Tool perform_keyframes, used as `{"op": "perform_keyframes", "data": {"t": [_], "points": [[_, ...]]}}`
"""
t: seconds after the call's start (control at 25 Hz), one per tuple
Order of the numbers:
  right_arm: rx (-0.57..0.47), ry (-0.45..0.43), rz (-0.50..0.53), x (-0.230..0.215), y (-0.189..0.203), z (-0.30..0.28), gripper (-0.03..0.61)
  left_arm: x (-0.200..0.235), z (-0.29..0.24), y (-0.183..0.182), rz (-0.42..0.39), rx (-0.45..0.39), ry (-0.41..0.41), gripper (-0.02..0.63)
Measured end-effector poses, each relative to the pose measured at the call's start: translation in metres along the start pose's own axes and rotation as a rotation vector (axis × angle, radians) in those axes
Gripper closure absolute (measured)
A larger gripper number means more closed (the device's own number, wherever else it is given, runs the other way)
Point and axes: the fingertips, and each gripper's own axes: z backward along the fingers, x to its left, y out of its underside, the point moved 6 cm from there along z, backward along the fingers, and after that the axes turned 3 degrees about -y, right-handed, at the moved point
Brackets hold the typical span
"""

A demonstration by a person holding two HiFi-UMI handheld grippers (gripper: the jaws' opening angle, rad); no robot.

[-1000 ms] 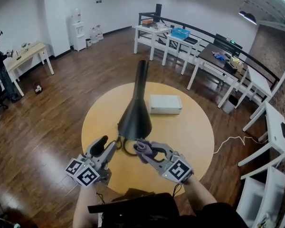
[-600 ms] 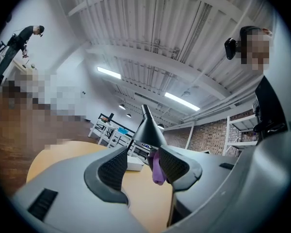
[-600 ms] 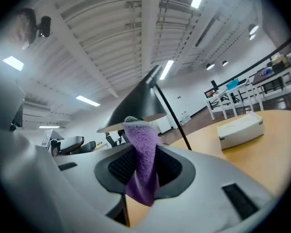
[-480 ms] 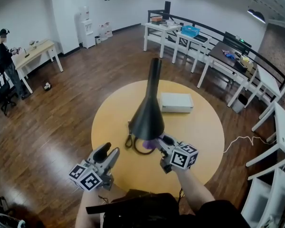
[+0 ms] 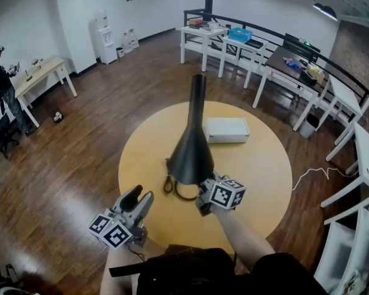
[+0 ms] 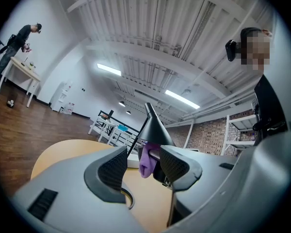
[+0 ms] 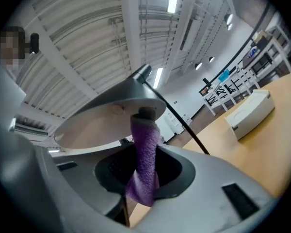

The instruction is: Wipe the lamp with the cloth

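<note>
Right gripper clamps the purple cloth, which is raised under the lamp on the round table. Left gripper is empty, jaws apart. Judgement: wiping barely begun, with the outer shade and stem left.

The lamp is showing matt black, the cloth is looking fuzzy, the nine o'clock floor is gleaming
</note>
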Motion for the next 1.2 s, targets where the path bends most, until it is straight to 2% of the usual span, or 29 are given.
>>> {"op": "perform_keyframes", "data": {"t": [0.08, 0.2, 0.32, 0.44, 0.72, 0.96, 1.08, 1.2], "points": [[-0.011, -0.054, 0.005, 0.007, 0.002, -0.003, 0.483, -0.001, -0.001, 0.002, 0.002, 0.002, 0.002, 0.413], [-0.065, -0.202, -0.013, 0.025, 0.0, -0.002, 0.483, -0.002, -0.001, 0.003, 0.004, 0.007, 0.004, 0.414], [-0.039, -0.329, 0.028, 0.047, 0.005, 0.004, 0.483, 0.0, 0.002, 0.004, 0.014, 0.009, 0.006, 0.414], [0.005, -0.395, 0.069, 0.065, 0.01, 0.011, 0.483, 0.003, 0.0, 0.003, 0.026, 0.009, 0.017, 0.414], [0.042, -0.381, 0.108, 0.057, 0.0, 0.041, 0.483, -0.014, -0.033, 0.012, 0.036, 0.005, 0.09, 0.414], [0.109, -0.281, 0.197, 0.036, -0.007, 0.07, 0.485, -0.035, -0.045, 0.006, 0.032, -0.02, 0.134, 0.414], [0.127, -0.244, 0.221, 0.024, -0.014, 0.077, 0.483, -0.043, -0.048, 0.006, 0.011, -0.029, 0.116, 0.414], [0.159, -0.241, 0.251, 0.012, -0.019, 0.081, 0.483, -0.051, -0.055, 0.008, -0.046, -0.038, 0.063, 0.414]]}}
